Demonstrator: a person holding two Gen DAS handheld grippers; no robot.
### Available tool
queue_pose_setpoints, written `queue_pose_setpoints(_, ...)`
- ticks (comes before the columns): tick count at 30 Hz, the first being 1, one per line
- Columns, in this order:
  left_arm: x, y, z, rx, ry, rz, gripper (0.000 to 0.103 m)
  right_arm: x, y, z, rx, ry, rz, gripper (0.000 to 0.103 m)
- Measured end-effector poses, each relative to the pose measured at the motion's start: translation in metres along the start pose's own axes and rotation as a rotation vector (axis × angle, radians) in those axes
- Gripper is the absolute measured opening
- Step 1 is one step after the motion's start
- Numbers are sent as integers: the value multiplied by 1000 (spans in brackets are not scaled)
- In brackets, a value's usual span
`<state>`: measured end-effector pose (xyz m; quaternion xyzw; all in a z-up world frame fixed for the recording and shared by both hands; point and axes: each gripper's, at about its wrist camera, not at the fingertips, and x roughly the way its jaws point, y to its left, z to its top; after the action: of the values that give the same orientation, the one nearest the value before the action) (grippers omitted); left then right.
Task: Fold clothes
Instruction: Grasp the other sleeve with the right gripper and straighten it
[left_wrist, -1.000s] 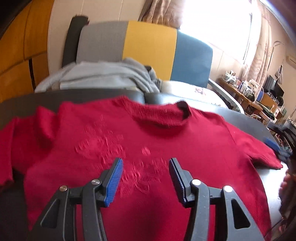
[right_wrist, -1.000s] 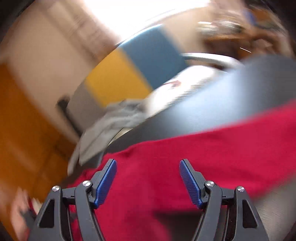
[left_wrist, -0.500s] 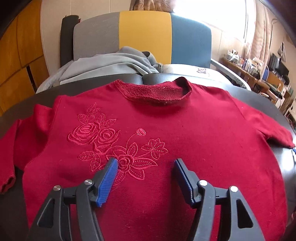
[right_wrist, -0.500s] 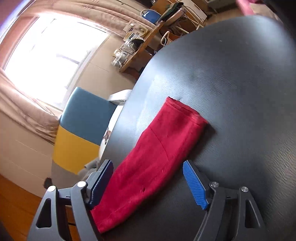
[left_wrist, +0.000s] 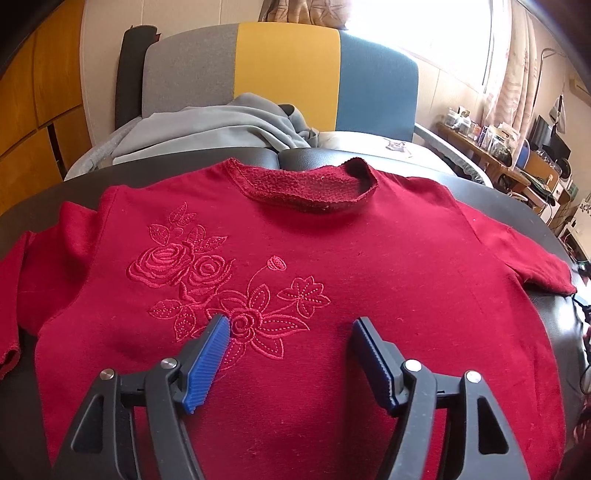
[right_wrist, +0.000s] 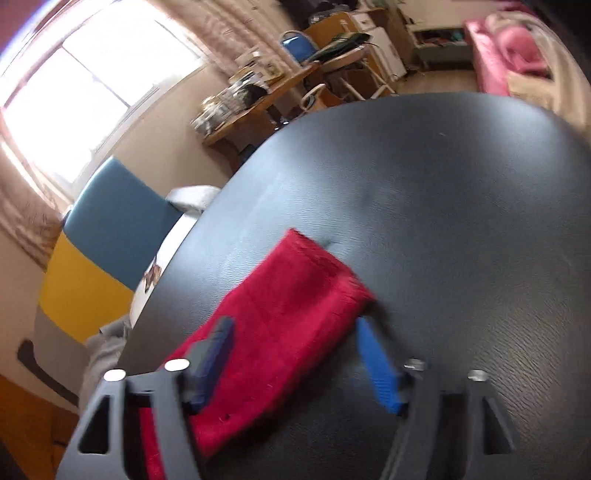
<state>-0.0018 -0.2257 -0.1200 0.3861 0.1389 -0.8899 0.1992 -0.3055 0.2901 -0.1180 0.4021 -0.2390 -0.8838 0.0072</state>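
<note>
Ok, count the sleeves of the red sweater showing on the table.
2. One sleeve lies bunched at the left edge in the left wrist view; the other stretches out flat beneath the open right gripper.

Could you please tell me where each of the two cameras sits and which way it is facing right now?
Left wrist: on the left gripper, above the red sweater, facing its collar and the striped chair; only its open fingers show.
Right wrist: on the right gripper, over the sweater's sleeve on the black table, facing the window; only its open fingers show.
Shared: sweater, table, chair.
</note>
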Motion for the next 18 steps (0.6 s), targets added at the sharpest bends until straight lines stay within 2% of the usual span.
queue_pose_setpoints(1, 0, 0, 0, -1, 0, -1, 71, 5, 9, 1, -44, 3, -28, 80)
queue_pose_setpoints(2, 0, 0, 0, -2, -1, -3, 71, 10, 19, 3, -88, 6, -55, 72)
queue_pose_setpoints(3, -1, 0, 0, -4, -2, -5, 71, 16, 28, 4, -131, 9, -83, 56)
queue_pose_setpoints(4, -1, 1, 0, -7, -3, -8, 71, 20, 34, 6, -161, 14, -101, 47)
queue_pose_setpoints(6, -1, 2, 0, -12, -6, -17, 72, 23, 34, 11, -157, 37, -97, 11)
queue_pose_setpoints(9, -2, 3, -1, -19, -8, -31, 73, 23, 30, 19, -90, 66, -30, 9)
queue_pose_setpoints(11, -2, 3, -1, -19, -8, -31, 73, 12, 38, 25, -53, 45, 67, 9)
queue_pose_setpoints(14, -2, 1, -1, -12, -5, -21, 73, -16, 83, 19, -87, 17, 236, 9)
queue_pose_setpoints(18, -1, -1, -1, -3, -2, -10, 73, -56, 166, -18, -224, 36, 483, 9)
